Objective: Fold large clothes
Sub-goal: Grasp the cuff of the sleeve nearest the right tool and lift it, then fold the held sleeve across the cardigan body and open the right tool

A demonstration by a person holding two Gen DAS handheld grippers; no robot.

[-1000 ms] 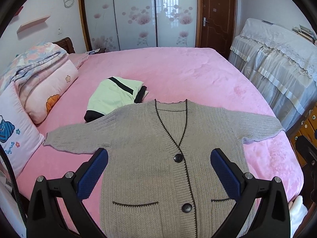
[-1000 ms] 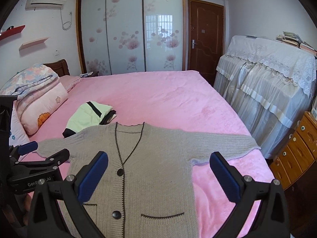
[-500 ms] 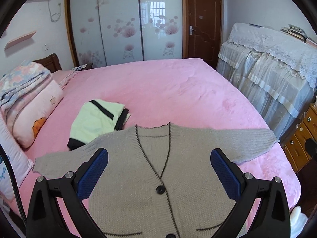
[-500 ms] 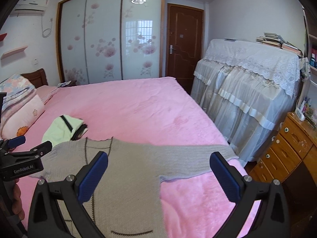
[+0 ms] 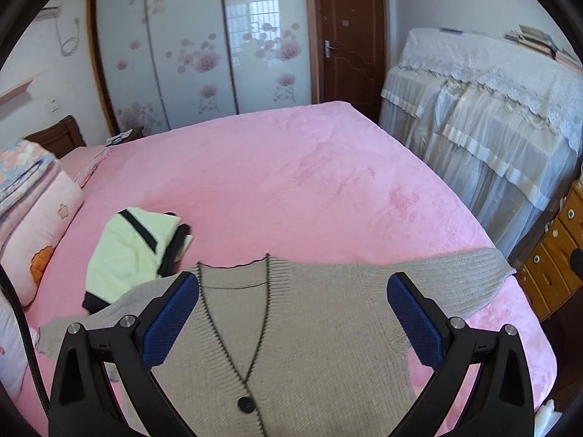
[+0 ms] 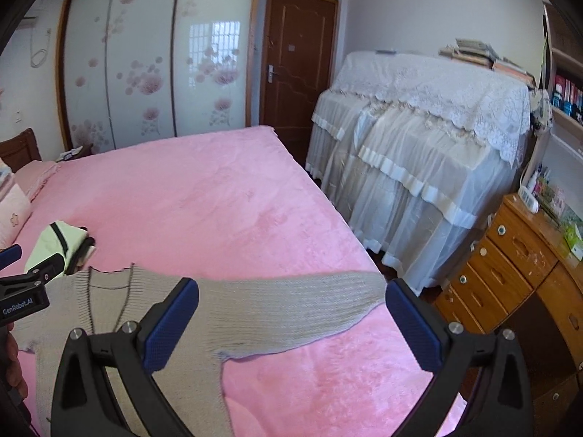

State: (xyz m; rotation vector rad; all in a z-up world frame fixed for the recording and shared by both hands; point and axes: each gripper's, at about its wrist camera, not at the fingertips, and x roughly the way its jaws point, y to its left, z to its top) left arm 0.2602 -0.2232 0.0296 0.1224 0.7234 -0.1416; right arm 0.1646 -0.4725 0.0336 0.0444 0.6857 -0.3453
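left wrist view: the left gripper (image 5: 293,313) fills the bottom of the frame, its blue pads (image 5: 171,315) wide apart with nothing between them. under it a grey cardigan (image 5: 309,331) lies flat and face up on a pink bed (image 5: 291,182), collar toward the middle of the frame, one sleeve reaching to the right edge of the bed, the other toward the lower left. a dark button (image 5: 245,404) shows at bottom centre. a folded pale green garment (image 5: 127,255) with black trim lies just beside the cardigan's shoulder, left of centre. pillows (image 5: 40,233) sit at the left edge. across the top stand a flowered sliding wardrobe (image 5: 196,51) and a brown door (image 5: 349,36); a lace-covered piece of furniture (image 5: 492,116) takes the right side, with a wooden dresser (image 5: 554,255) below it.

right wrist view: the right gripper (image 6: 291,318) sits at the bottom, fingers spread apart and holding nothing. the cardigan (image 6: 255,317) occupies the lower left, its sleeve stretched across the frame's middle to the bed (image 6: 200,189) edge. the left gripper (image 6: 22,284) pokes in at the left edge; its opening cannot be told here. the green garment (image 6: 54,242) is at left. wardrobe (image 6: 145,65) and door (image 6: 297,58) fill the top, lace cover (image 6: 430,127) at right, dresser (image 6: 517,276) at lower right.
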